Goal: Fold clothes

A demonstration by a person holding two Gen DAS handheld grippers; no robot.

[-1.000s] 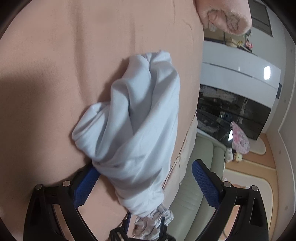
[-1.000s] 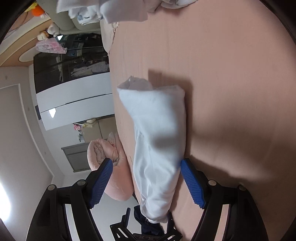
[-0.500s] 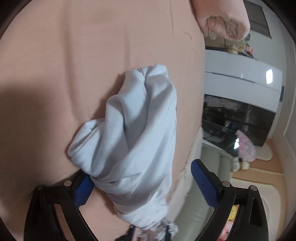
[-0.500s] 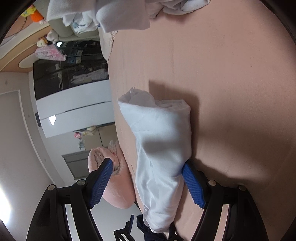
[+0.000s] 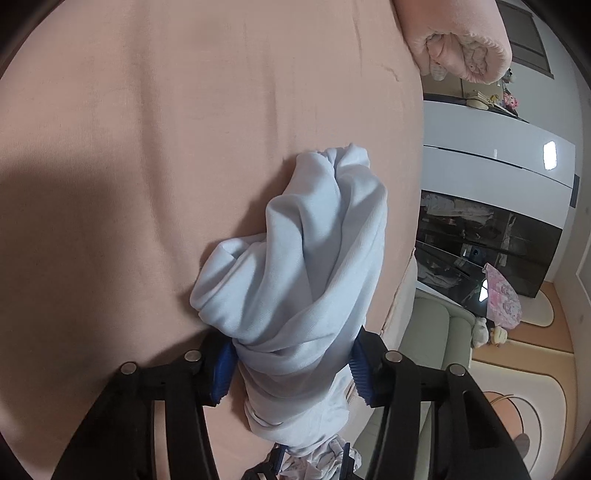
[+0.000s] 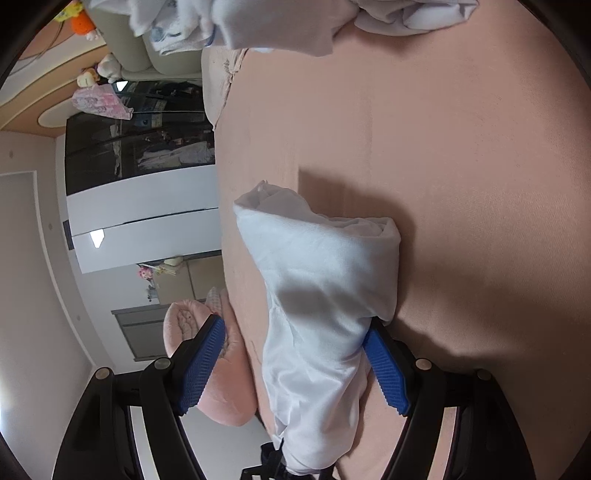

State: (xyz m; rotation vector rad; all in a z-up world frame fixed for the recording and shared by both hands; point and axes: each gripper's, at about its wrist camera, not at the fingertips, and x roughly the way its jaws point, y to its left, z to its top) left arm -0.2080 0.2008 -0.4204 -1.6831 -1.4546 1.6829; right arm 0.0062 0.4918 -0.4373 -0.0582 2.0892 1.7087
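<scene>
— Inspector: Left gripper (image 5: 291, 365)?

— Assistant: Its jaws have just been closing, and both blue pads (image 5: 222, 365) now press into the pale blue garment (image 5: 306, 266), bunched between them. The cloth lies on the pink bed sheet (image 5: 184, 129), close to its right edge. The near end of the bundle drops below the frame — cut off.

— Inspector: Right gripper (image 6: 295, 369)?

— Assistant: Jaws wide. The white garment (image 6: 325, 288) lies between them on the pink sheet (image 6: 461, 147); the right pad (image 6: 386, 373) touches the cloth, the left pad (image 6: 201, 369) stands clear of it. No grip. The garment's near end runs out of view.

— Inspector: Whether the two views show one piece of cloth?

— Assistant: Cannot tell. More pale clothes (image 6: 258, 22) lie heaped at the far end of the bed, cropped by the frame. A pink quilted bundle (image 5: 461, 44) sits at the far right corner in the left view, partly cut off.
</scene>
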